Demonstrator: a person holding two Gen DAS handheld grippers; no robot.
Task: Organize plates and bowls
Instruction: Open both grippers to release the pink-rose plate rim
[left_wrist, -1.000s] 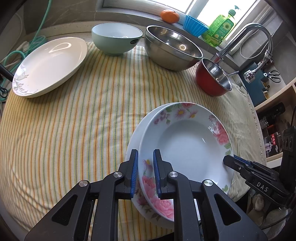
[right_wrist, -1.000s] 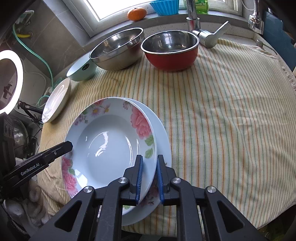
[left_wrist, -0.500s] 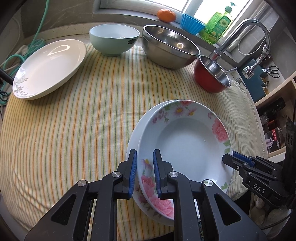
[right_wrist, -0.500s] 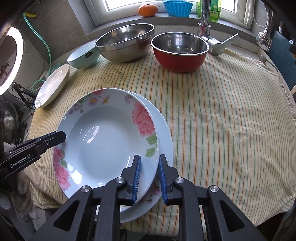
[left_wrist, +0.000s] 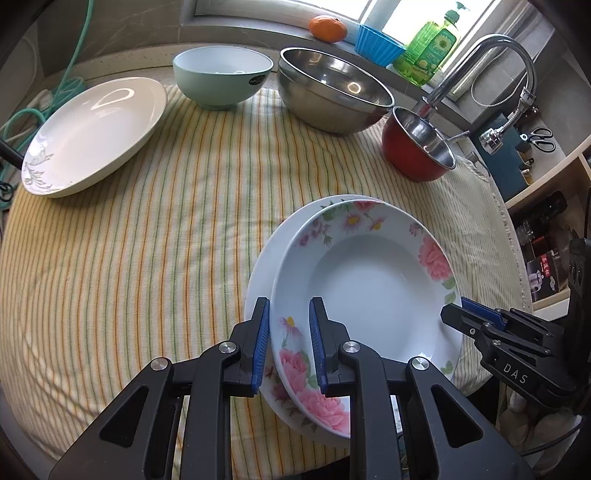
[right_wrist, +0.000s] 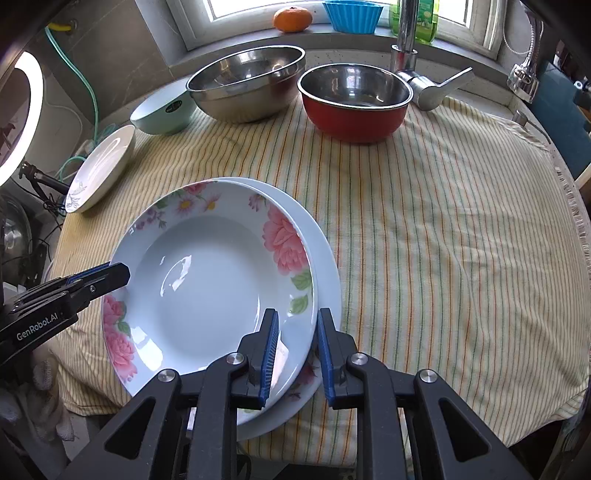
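A floral deep plate (left_wrist: 373, 280) rests on a second floral plate (left_wrist: 264, 269) on the striped cloth (left_wrist: 147, 229). My left gripper (left_wrist: 286, 341) straddles the top plate's near-left rim, its jaws a little apart from the rim. My right gripper (right_wrist: 295, 349) straddles the opposite rim of the top plate (right_wrist: 207, 288), jaws also slightly apart. The lower plate also shows in the right wrist view (right_wrist: 328, 266). A white plate (left_wrist: 96, 129) lies at the far left. A mint bowl (left_wrist: 221, 79), a steel bowl (left_wrist: 332, 96) and a red bowl (left_wrist: 417, 147) stand along the back.
A faucet (left_wrist: 480, 62) rises behind the red bowl. An orange (left_wrist: 328, 28), a blue cup (left_wrist: 378, 46) and a green soap bottle (left_wrist: 430, 51) sit on the windowsill. A ring light (right_wrist: 18, 118) stands left of the table. Shelves stand at the right (left_wrist: 546, 206).
Both grippers' jaws have widened slightly around the top plate's rim. The plate has settled lower onto the plate beneath it.
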